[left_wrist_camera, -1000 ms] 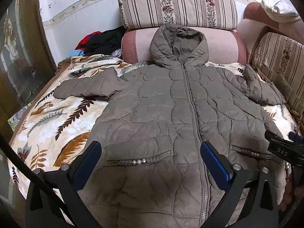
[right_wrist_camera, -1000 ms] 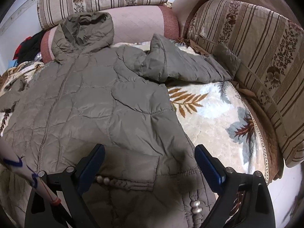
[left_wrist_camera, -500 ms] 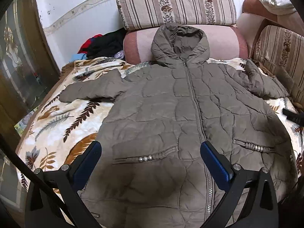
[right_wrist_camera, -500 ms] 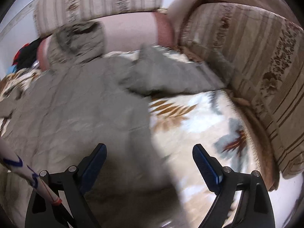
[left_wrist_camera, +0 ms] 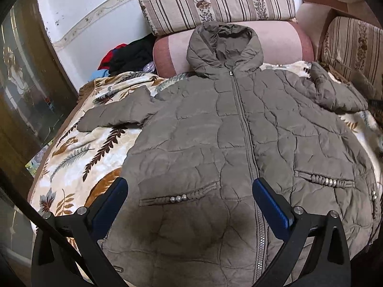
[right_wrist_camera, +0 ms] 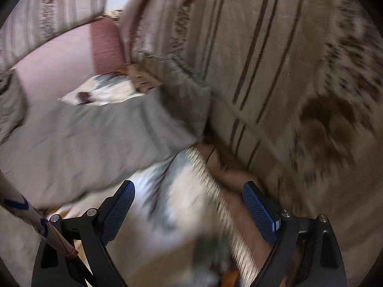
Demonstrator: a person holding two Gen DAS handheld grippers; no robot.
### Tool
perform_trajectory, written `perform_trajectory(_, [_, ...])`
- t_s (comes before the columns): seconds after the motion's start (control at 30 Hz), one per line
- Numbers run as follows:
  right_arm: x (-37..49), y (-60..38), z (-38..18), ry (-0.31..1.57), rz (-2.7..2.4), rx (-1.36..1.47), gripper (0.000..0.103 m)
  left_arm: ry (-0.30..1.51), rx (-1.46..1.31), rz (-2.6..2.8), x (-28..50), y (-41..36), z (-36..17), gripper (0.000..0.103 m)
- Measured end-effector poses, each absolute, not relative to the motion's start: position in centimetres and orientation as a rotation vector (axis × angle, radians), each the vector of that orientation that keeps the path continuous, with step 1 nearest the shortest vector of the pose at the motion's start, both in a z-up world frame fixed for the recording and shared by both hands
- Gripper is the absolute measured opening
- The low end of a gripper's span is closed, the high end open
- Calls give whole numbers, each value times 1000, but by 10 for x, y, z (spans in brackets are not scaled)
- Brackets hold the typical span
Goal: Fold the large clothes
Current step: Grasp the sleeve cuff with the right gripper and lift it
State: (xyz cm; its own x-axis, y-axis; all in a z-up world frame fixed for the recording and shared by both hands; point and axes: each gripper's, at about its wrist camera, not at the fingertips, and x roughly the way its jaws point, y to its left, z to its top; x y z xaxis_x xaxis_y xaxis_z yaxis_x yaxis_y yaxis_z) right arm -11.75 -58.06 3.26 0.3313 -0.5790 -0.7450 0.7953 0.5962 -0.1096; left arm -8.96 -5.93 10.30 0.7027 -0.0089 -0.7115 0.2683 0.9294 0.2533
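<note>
A large olive-grey quilted hooded jacket [left_wrist_camera: 215, 143] lies flat and zipped on a leaf-patterned blanket [left_wrist_camera: 79, 157], hood toward the cushions. Its left sleeve [left_wrist_camera: 115, 117] lies out to the side; its right sleeve [left_wrist_camera: 335, 93] is folded near the right cushion. My left gripper [left_wrist_camera: 189, 205] is open and empty above the jacket's lower hem. My right gripper [right_wrist_camera: 188, 205] is open and empty, above the blanket's fringe edge, just below the right sleeve [right_wrist_camera: 95, 138] and its cuff [right_wrist_camera: 191, 100]. The right wrist view is blurred.
Striped cushions [left_wrist_camera: 215, 0] and a pink bolster [left_wrist_camera: 282, 43] back the sofa. A striped side cushion [right_wrist_camera: 287, 83] stands close to my right gripper. A pile of dark and red clothes [left_wrist_camera: 129, 55] sits at the back left. A glass door [left_wrist_camera: 21, 91] is left.
My right gripper has swung fast to the right, off the jacket's lower body toward the right sleeve and side cushion. My left gripper has drawn back slightly; the jacket lies unchanged.
</note>
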Motion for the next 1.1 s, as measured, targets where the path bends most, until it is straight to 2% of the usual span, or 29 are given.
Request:
perform_trajectory(0.23, [-75, -621, 27, 826, -887, 305, 88, 847, 360, -122, -75, -59, 87, 103])
perform_trajectory(0.3, [-61, -623, 24, 837, -865, 299, 80, 866, 363, -111, -69, -59, 83, 103])
perform_trajectory(0.37, [-53, -629, 20, 839, -901, 303, 79, 872, 369, -104, -67, -59, 80, 103])
perform_trajectory(0.43, [-50, -639, 17, 839, -931, 332, 71, 877, 375, -99, -64, -58, 77, 103])
perform_trajectory(0.47, [-48, -645, 15, 844, -936, 358, 66, 880, 375, -97, -63, -58, 76, 103])
perform_trajectory(0.53, [-48, -651, 14, 843, -946, 385, 46, 890, 372, -94, -60, -57, 73, 103])
perform_trajectory(0.57, [-50, -655, 15, 840, -938, 405, 30, 893, 371, -94, -60, -57, 72, 103])
perform_trajectory(0.6, [-54, -657, 19, 829, -927, 427, 20, 894, 369, -95, -59, -56, 71, 103])
perform_trajectory(0.7, [-73, -659, 38, 778, -878, 482, 14, 899, 358, -105, -59, -54, 69, 103])
perform_trajectory(1.1, [-130, -642, 175, 602, -913, 451, 11, 871, 257, -146, -67, -27, 79, 103])
